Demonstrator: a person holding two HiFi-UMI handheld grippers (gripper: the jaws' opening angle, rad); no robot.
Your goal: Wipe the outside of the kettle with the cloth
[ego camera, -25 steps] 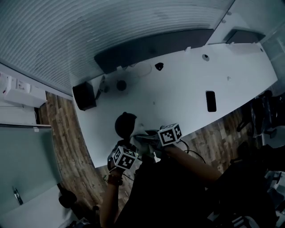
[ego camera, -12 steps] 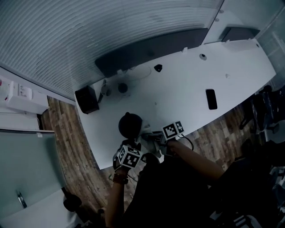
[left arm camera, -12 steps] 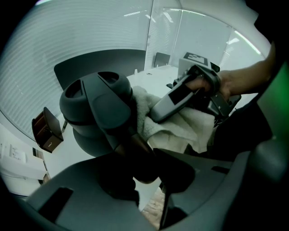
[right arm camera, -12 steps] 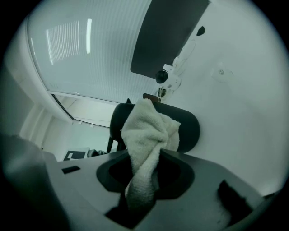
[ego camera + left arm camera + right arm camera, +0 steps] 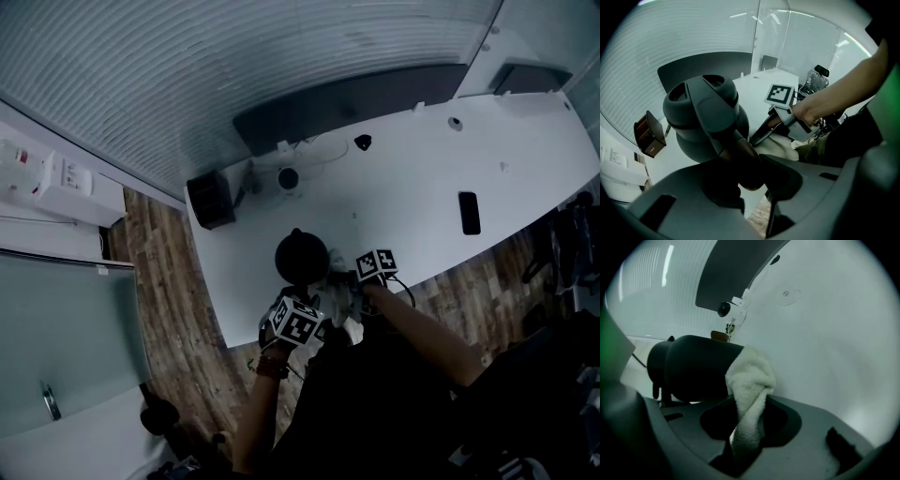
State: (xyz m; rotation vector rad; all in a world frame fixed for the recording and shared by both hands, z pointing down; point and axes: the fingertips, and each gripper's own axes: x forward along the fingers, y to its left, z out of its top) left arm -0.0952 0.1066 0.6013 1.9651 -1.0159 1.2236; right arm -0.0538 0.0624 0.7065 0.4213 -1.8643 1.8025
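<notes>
Your left gripper (image 5: 287,298) clamps the kettle (image 5: 300,255) by its handle at the tabletop's (image 5: 422,187) near edge. Your right gripper (image 5: 347,281), pinching the cloth (image 5: 339,302), has dropped beside it.

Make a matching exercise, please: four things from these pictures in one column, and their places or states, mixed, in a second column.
1 kettle
2 cloth
3 left tool
4 dark flat slab

a lies alone on the white table
b closed on the kettle's handle
c pinched in the right tool
d stands near the table's edge

Pairs: 1-d, 2-c, 3-b, 4-a
</notes>
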